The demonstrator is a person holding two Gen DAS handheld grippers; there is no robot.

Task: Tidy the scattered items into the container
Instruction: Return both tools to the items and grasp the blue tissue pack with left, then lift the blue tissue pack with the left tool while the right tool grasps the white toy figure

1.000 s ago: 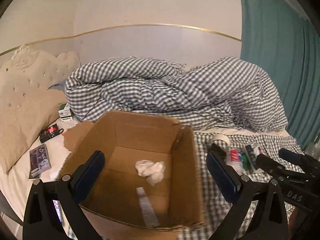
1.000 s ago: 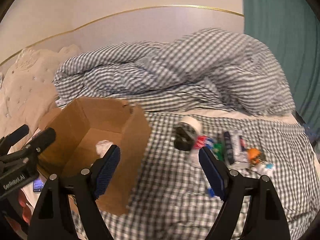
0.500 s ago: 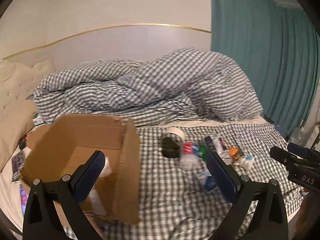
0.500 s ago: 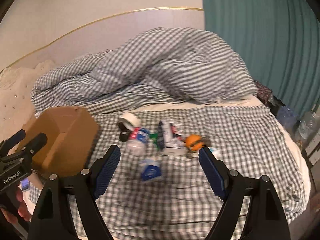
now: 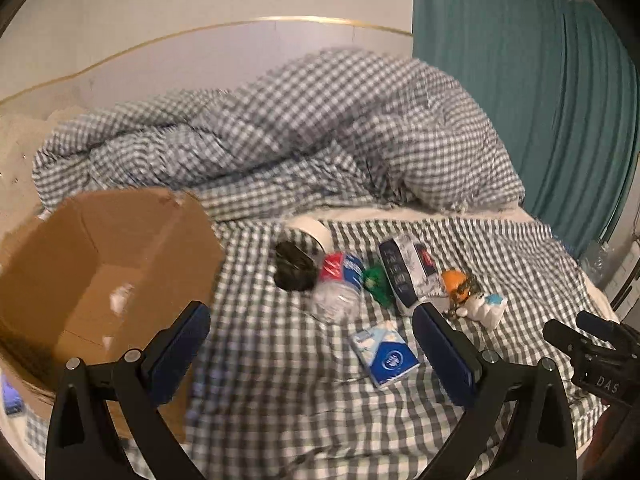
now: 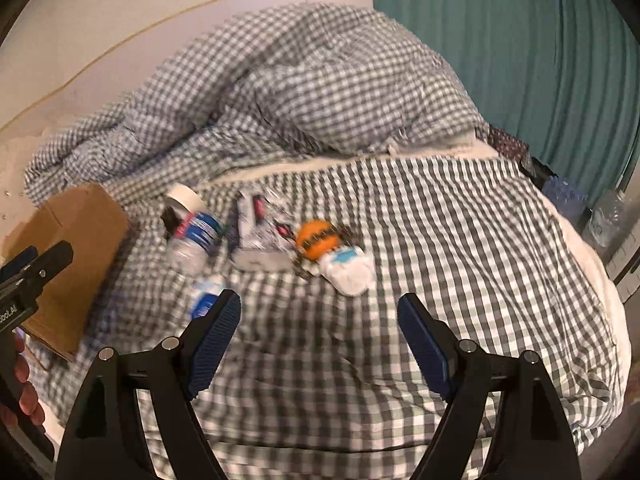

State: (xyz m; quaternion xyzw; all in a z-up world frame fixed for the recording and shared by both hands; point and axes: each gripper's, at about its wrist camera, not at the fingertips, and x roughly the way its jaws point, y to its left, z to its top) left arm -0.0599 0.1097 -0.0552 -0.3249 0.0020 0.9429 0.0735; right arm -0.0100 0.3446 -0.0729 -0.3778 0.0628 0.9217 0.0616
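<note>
Bedding in grey-and-white gingham covers the bed [image 5: 280,400] in the left wrist view, with a rumpled checked duvet [image 5: 280,132] heaped at the back and a teal curtain [image 5: 520,80] to the right. The left hand-held gripper [image 5: 310,354] stands wide open above the sheet, nothing between its blue-padded fingers [image 5: 182,350]. An open brown cardboard box [image 5: 104,264] sits at the left with white scraps inside. Scattered items lie in a loose cluster right of the box: a roll of white tape [image 5: 312,232], a black object [image 5: 292,266] just beside it, a crushed clear plastic bottle with a red-and-blue label [image 5: 338,284], a small green thing [image 5: 376,282], a dark-and-white printed packet [image 5: 404,268], an orange ball [image 5: 454,282], a white-and-blue soft toy [image 5: 486,308] and a blue-and-white tissue pack [image 5: 386,354] nearest the gripper. The right hand-held gripper's black body [image 5: 596,356] shows at the right edge.

In the right wrist view, the right hand-held gripper [image 6: 320,340] is likewise wide open and empty, hovering over bare sheet. The cluster lies beyond its fingertips: bottle [image 6: 196,236], tape [image 6: 184,198], packet [image 6: 260,228], ball [image 6: 316,240], toy [image 6: 348,268], tissue pack [image 6: 206,296] touching the left finger's outline. The box [image 6: 76,256] is at far left, behind part of the left gripper.
</note>
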